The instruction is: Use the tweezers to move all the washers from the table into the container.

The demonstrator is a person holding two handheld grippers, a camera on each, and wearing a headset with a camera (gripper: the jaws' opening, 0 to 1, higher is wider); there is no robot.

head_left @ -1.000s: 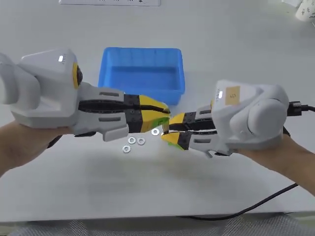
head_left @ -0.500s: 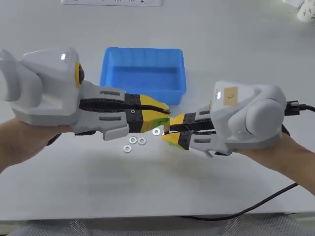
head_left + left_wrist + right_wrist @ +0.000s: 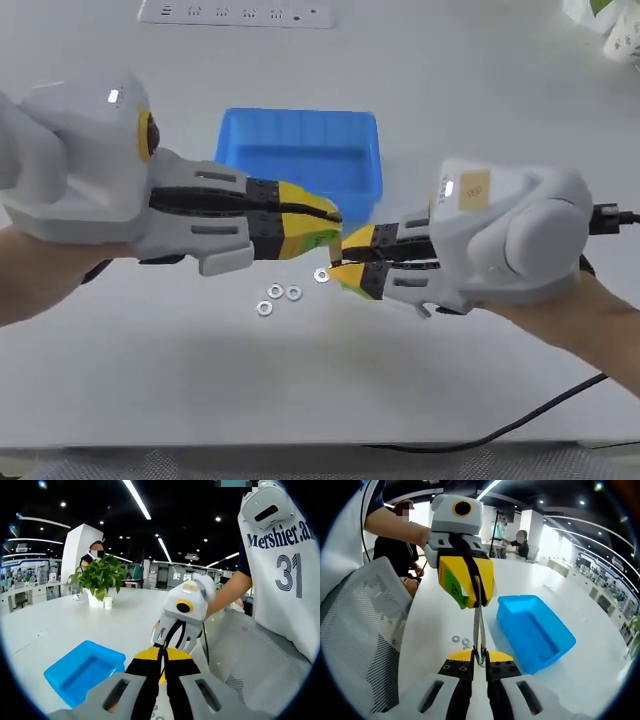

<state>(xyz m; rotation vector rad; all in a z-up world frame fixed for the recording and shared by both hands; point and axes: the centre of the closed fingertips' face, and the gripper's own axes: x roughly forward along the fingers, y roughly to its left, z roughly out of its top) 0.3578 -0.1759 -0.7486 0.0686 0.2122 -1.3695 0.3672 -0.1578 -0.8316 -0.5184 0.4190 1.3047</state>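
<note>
Right gripper view: slim steel tweezers (image 3: 479, 627) span lengthwise between right gripper (image 3: 479, 657) and left gripper (image 3: 472, 599), both jaw pairs pinching them, small silver washers (image 3: 455, 638) just left beneath.

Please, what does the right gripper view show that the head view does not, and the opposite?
Right gripper view adds: the tweezers, a thin metal pair running from the left claw to the right claw, a mesh chair and people behind. Head view adds: a power strip at the far edge, a black cable, and four washers, one beside the claw tips. Shared: the blue container, washers on the white table, and both claws with tips close together.
</note>
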